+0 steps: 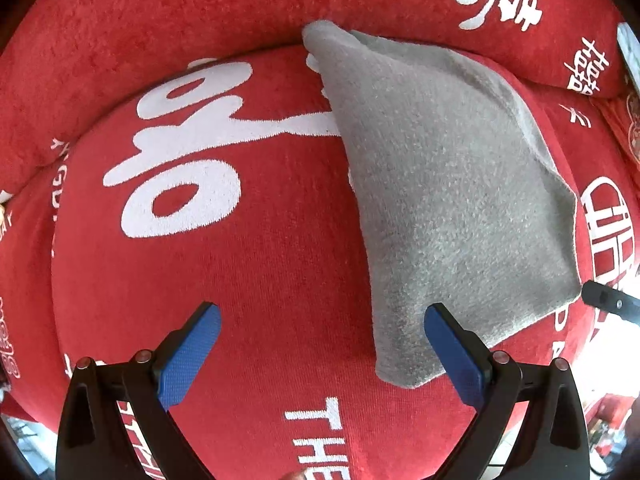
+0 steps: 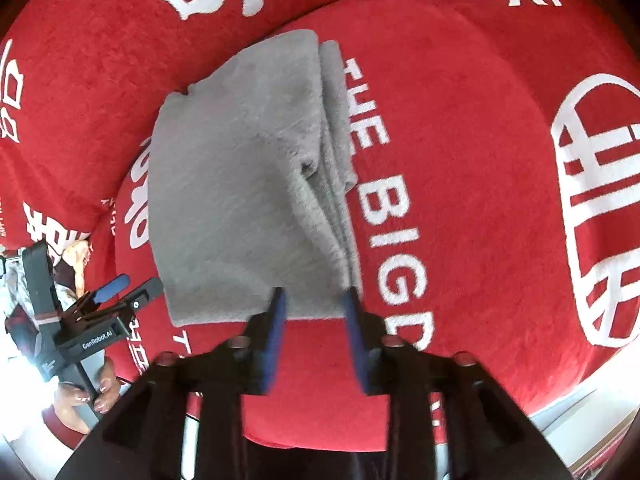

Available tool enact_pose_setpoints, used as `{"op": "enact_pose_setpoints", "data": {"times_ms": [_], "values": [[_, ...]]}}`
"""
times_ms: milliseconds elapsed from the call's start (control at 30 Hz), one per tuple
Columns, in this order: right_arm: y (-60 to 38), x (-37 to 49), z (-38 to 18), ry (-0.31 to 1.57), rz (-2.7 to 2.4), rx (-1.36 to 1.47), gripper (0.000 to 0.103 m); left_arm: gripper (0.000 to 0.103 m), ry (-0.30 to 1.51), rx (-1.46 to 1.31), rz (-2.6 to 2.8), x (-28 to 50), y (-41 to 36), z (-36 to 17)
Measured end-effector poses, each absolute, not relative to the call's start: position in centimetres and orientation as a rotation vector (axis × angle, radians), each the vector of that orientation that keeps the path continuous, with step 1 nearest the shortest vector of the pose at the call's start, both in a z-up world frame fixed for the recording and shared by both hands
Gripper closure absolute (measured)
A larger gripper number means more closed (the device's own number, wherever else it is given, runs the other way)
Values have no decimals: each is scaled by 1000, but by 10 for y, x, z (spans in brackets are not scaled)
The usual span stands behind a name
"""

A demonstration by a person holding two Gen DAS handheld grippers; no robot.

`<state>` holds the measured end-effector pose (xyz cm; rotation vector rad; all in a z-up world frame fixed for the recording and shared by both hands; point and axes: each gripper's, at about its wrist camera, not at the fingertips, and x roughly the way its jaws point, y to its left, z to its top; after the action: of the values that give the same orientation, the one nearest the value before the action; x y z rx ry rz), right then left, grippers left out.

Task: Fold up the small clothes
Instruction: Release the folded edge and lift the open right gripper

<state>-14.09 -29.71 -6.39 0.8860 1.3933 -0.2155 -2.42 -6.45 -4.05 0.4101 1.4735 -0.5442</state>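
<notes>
A folded grey cloth (image 1: 444, 184) lies on a red cushion (image 1: 240, 264) with white lettering. My left gripper (image 1: 320, 316) is open and empty, its right finger (image 1: 452, 356) over the cloth's near corner. In the right wrist view the cloth (image 2: 240, 180) shows stacked layers along its right edge. My right gripper (image 2: 314, 300) is open, its blue fingertips at the cloth's near edge, holding nothing. The left gripper (image 2: 128, 288) also shows at the left of that view. The right gripper's tip (image 1: 608, 300) shows at the left view's right edge.
The red cushion's back bolster (image 1: 200, 12) runs behind the cloth. The cushion's front edge (image 2: 560, 396) drops off to a pale floor at the lower right. A hand (image 2: 88, 396) holds the left gripper's handle.
</notes>
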Motion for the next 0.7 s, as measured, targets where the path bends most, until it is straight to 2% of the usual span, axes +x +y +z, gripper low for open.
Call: {"op": "enact_pose_setpoints", "data": {"times_ms": [100,167,233,367,433,700], "values": [[-289,-134,-65,1397,-198,881,59,1,1498,410,-524,-22,-63,-46],[-286,-131,-66,1400,-192,878,55,1,1498,413,-513,-21,-63,-46],[-284,-129,-67,1403,-183,880,45,1,1505,416,-515,-21,-63,-47],[-282,-126,-68,1398,-177,877,34,1,1513,430,-510,-20,-63,-48],[-283,-124,-67,1383,-177,876,23,1,1529,421,-496,-13,-62,-54],[-301,-126,-73,1378,-184,909,23,1,1630,274,-537,11,-50,-61]]}}
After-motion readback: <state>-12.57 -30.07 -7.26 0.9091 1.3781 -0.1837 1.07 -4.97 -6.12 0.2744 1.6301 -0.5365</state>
